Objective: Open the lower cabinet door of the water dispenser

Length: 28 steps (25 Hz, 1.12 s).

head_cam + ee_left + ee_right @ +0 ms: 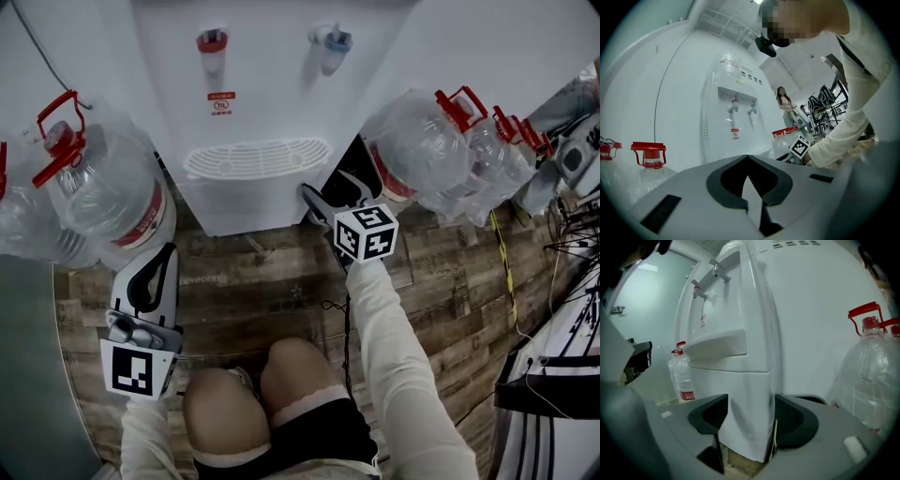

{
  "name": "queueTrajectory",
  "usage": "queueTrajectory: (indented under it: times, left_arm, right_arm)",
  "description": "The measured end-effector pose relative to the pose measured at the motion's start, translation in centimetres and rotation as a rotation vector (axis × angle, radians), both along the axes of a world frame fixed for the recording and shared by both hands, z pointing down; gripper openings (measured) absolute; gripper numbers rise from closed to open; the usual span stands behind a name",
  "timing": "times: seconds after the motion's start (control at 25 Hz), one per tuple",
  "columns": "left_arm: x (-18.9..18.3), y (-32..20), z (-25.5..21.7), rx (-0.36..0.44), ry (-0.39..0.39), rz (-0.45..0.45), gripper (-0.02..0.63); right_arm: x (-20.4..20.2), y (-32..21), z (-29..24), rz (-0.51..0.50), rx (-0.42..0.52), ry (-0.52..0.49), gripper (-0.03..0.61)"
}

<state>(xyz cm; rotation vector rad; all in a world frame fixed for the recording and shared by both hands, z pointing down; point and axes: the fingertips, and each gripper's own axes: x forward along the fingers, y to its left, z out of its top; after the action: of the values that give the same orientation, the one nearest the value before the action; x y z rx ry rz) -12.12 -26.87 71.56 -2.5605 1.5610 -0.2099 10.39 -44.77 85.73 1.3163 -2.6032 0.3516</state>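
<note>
The white water dispenser [253, 103] stands ahead, with a red tap, a blue tap and a drip tray [255, 157]. Its lower cabinet door [246, 208] looks closed. My right gripper [328, 180] is at the door's lower right corner. In the right gripper view that gripper [750, 399] is open wide, and the corner of the lower cabinet door [740, 418] sits between the dark pads. My left gripper [169, 251] hangs low at the left, away from the dispenser. Its jaws [747, 157] meet at the tips, shut and empty.
Large clear water bottles with red caps flank the dispenser, left [103, 187] and right [422, 150]. A wood-pattern floor [272, 281] lies below, and the person's knees [281, 375] are close in front. Cables and racks [572, 234] crowd the right. Another person [784, 105] stands behind.
</note>
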Motion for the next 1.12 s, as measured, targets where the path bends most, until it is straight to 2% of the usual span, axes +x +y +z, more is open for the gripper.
queueTrajectory:
  times: [0.16, 0.32, 0.56, 0.8, 1.12]
  left_arm:
    - [-0.9, 0.1, -0.1, 0.009, 0.003, -0.016, 0.002]
    - [-1.8, 0.2, 0.0, 0.010, 0.007, -0.024, 0.002]
    - [-1.4, 0.4, -1.2, 0.083, 0.031, 0.029, 0.002]
    - [-1.9, 0.2, 0.1, 0.029, 0.021, -0.013, 0.003]
    - [-0.4, 0.5, -0.4, 0.044, 0.029, 0.023, 0.003]
  right_arm:
    - [-0.9, -0.4, 0.1, 0.001, -0.002, 0.023, 0.314]
    - [-0.8, -0.5, 0.1, 0.021, -0.016, -0.002, 0.308]
    - [-0.7, -0.3, 0.0, 0.043, -0.037, 0.010, 0.288]
    - [-0.5, 0.7, 0.0, 0.062, -0.036, 0.020, 0.277]
    - [-0.2, 4.1, -0.1, 0.072, -0.035, -0.026, 0.273]
